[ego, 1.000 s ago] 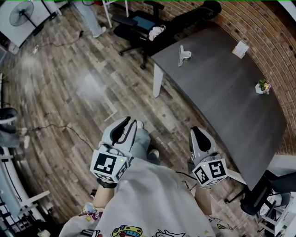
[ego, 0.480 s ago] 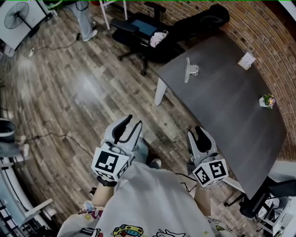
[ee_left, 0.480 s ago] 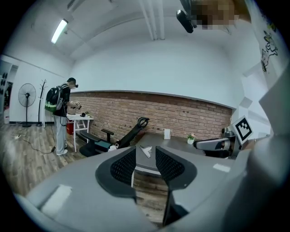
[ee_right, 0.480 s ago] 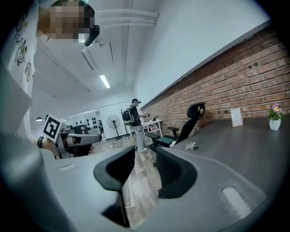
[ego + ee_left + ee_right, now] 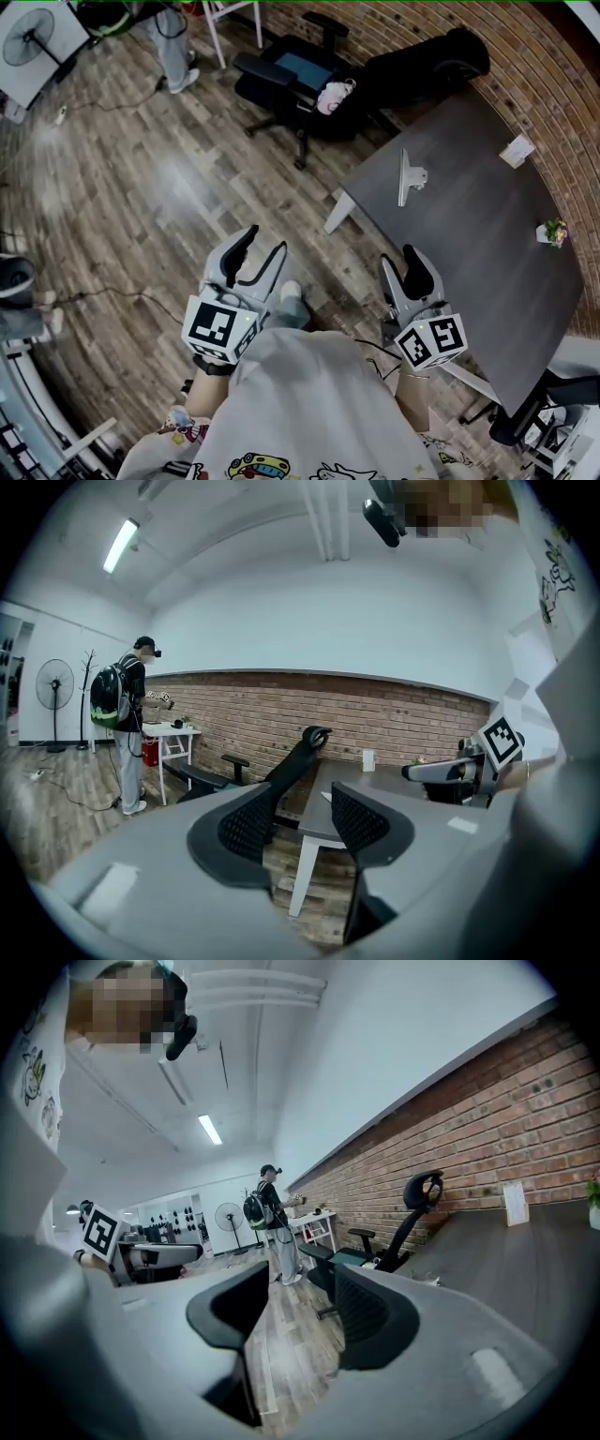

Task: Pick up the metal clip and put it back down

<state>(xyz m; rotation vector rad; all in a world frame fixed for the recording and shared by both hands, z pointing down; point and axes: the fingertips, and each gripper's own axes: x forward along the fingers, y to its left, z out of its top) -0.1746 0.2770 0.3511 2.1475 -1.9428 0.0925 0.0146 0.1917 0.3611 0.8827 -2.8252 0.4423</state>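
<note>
The metal clip (image 5: pixel 407 180) (unseen in right gripper view) lies on the table (image 5: pixel 473 248).

We count one metal clip (image 5: pixel 409 176), one dark table (image 5: pixel 469 244), one potted plant (image 5: pixel 553 231), one white card (image 5: pixel 517 150), one standing fan (image 5: pixel 28 39), one reclined office chair (image 5: pixel 300 75), one white side table (image 5: pixel 171 729), one coat stand (image 5: pixel 90 682), one other person (image 5: pixel 127 705).

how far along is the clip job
Done: nothing; the metal clip lies on the table, untouched. In hand: left gripper and right gripper hang well short of the clip, jaws opening, nothing between them. Left: reach the clip, lift it, set it down.
</note>
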